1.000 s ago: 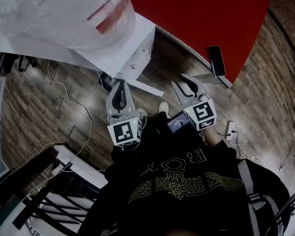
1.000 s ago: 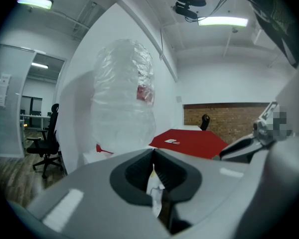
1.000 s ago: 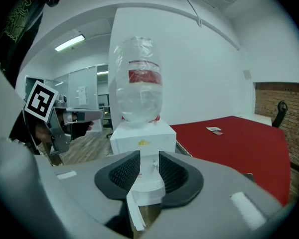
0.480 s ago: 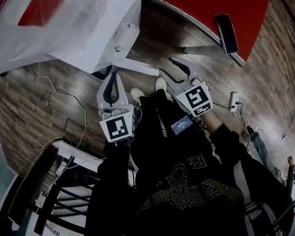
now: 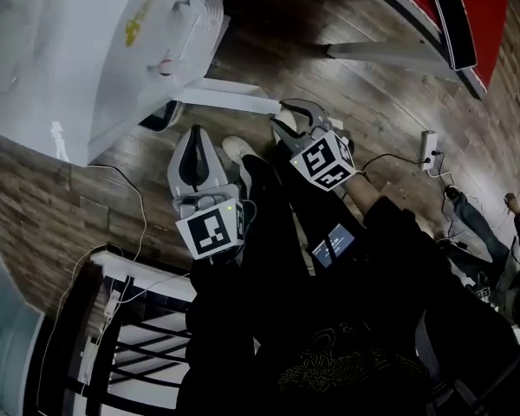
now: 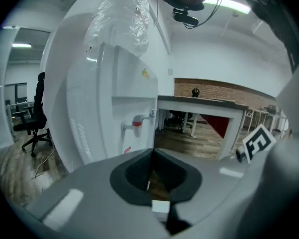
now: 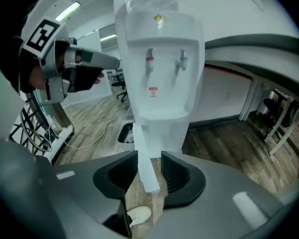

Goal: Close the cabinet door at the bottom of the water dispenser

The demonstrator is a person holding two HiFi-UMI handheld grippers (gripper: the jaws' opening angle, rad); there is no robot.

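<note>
The water dispenser (image 5: 78,59) fills the head view's 10 o'clock corner, its cabinet door (image 5: 234,100) open and jutting toward 3 o'clock. The left tool (image 5: 193,137), at the door's 6 o'clock, is pressed together, empty; the right tool (image 7: 149,157) is spread, jaws just eased slightly inward, the door's edge showing untouched between them.

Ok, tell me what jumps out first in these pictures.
The white dispenser fills the middle of the right gripper view. Its bottom door hangs open toward the camera, showing edge-on between the jaws of the right gripper. Those jaws stand apart, not gripping it, and have just been closing a little. In the head view a red table stands out at top right.
</note>
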